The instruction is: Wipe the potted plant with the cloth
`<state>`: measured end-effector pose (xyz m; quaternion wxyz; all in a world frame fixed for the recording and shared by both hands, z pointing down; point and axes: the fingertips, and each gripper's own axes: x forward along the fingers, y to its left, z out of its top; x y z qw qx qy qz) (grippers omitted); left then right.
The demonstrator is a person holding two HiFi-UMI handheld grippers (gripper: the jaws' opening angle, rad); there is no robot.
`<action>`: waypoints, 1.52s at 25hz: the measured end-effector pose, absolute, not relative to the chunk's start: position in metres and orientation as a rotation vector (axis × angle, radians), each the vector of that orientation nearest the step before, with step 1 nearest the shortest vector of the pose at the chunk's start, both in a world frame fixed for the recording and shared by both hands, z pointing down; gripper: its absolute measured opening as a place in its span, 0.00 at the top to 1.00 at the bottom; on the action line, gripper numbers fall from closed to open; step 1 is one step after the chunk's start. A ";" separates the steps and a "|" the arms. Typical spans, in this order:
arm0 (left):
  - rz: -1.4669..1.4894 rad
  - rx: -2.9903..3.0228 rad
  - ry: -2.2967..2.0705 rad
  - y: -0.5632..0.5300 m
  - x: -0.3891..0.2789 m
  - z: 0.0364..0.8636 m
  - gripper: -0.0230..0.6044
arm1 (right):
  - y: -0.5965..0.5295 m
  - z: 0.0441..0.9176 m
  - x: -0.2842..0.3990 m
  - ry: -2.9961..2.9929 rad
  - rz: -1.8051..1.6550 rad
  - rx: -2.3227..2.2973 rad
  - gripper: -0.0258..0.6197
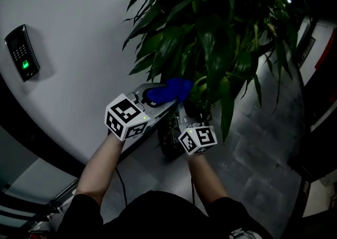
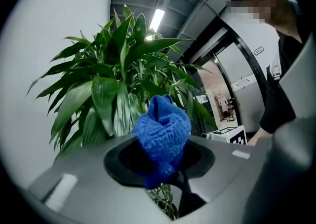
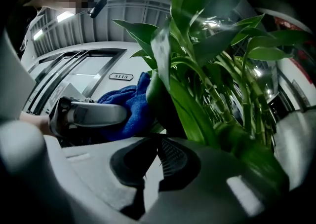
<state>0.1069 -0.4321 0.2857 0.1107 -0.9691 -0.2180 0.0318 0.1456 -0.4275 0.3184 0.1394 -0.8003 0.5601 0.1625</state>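
- The left gripper (image 1: 157,97) was squeezed tight on the blue cloth (image 1: 171,89). The cloth was bunched so that a soft lump stuck out, good for rubbing leaves.
- The cloth was up by the low leaves of the potted plant (image 1: 210,32), probably ready to wipe one.
- The right gripper (image 1: 185,110) had its jaws closed with nothing seen between them. It sat just beside a long leaf, maybe to steady it.
- The plant stood on the floor at the foot of a white wall (image 1: 68,22), which had a keypad (image 1: 22,59) on it.
- The crowded leaves and the near wall left little room.
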 end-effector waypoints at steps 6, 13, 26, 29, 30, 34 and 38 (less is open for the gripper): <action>0.134 -2.926 -0.649 -0.431 0.096 0.293 0.72 | -0.424 0.322 0.138 1.599 0.447 -2.306 0.96; 0.103 -2.963 -0.702 -0.420 0.086 0.308 0.72 | -0.417 0.331 0.137 1.571 0.404 -2.310 0.96; 0.115 -3.107 -0.807 -0.418 0.066 0.338 0.72 | -0.411 0.349 0.124 1.576 0.365 -2.343 0.96; 0.127 -3.122 -0.807 -0.422 0.060 0.345 0.72 | -0.410 0.357 0.117 1.586 0.352 -2.361 0.96; 0.134 -3.129 -0.805 -0.424 0.057 0.347 0.72 | -0.409 0.360 0.115 1.591 0.350 -2.369 0.96; 0.162 -3.151 -0.787 -0.438 0.050 0.353 0.72 | -0.402 0.370 0.106 1.616 0.353 -2.424 0.96; 0.190 -3.135 -0.779 -0.445 0.043 0.354 0.72 | -0.385 0.388 0.100 1.616 0.310 -2.526 0.96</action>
